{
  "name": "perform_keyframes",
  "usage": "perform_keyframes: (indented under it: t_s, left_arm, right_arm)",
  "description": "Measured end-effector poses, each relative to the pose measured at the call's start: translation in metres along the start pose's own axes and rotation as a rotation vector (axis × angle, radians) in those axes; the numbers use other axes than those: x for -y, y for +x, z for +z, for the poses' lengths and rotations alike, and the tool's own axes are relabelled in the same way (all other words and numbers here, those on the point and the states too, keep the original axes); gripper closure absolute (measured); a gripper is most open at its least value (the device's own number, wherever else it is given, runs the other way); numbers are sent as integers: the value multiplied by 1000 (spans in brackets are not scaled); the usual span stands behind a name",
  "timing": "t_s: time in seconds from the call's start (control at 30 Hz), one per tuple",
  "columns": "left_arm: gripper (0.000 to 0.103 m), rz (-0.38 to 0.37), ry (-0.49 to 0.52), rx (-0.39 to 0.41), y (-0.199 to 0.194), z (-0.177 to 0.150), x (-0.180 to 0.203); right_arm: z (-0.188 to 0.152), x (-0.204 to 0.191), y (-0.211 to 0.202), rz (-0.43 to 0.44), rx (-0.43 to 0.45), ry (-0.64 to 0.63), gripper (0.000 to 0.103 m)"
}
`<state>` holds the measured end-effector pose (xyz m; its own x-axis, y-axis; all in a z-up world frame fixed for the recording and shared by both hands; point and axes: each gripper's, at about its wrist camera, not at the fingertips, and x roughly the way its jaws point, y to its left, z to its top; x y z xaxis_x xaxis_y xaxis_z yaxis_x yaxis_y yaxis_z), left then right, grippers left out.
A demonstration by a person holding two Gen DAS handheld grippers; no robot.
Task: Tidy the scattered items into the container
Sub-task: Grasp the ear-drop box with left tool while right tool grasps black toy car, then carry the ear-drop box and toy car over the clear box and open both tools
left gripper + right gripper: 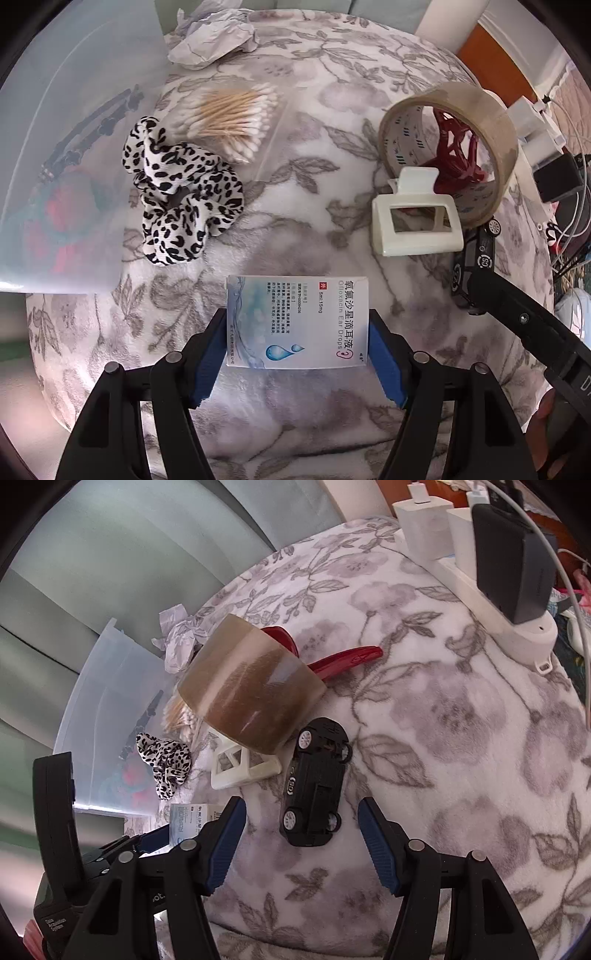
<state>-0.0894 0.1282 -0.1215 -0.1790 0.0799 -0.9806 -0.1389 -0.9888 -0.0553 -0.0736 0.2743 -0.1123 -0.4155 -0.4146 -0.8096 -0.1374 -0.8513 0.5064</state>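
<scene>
Currently left tool points almost straight down over the flowered blanket, jaws apart, straddling the ear drops box; blue pads sit right at the box's side edges, contact unclear. Box lies flat on the blanket, outside the clear container, which sits at far left with a dark hair clip and something red and teal already inside. Between box and container: spotted scrunchie, bag of cotton swabs just behind it. Crumpled paper further back. Right tool is spread, nothing gripped, toy car lying between and just beyond its tips. Tape roll stands on edge touching the white hair claw; red clip behind it.
</scene>
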Motion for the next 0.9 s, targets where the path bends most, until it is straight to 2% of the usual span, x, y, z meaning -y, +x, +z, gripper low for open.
perform_keyframes:
  t_s: [0.17, 0.23, 0.3, 0.43, 0.53, 0.73, 0.9]
  left_arm:
    - [30, -13, -15, 2, 3, 5, -7]
    - [30, -15, -13, -9, 7, 16, -29]
    - [30, -12, -15, -12, 14, 24, -28]
    - [31, -11, -18, -5, 32, 38, -20]
    - [31, -3, -30, 0, 36, 24, -10]
    - [31, 1, -42, 12, 34, 14, -56]
    - [31, -4, -45, 53, 13, -2, -61]
  right_arm:
    - [4, -11, 15, -52, -12, -35, 38]
    - [4, -16, 18, -80, -3, -50, 39]
    - [3, -18, 19, -105, 4, -66, 42]
    - [1, -18, 19, -168, 18, -85, 62]
    - [2, -10, 15, -150, 23, -60, 66]
    - [-4, -3, 2, -112, 35, -4, 66]
    - [-8, -4, -23, -88, 90, 10, 66]
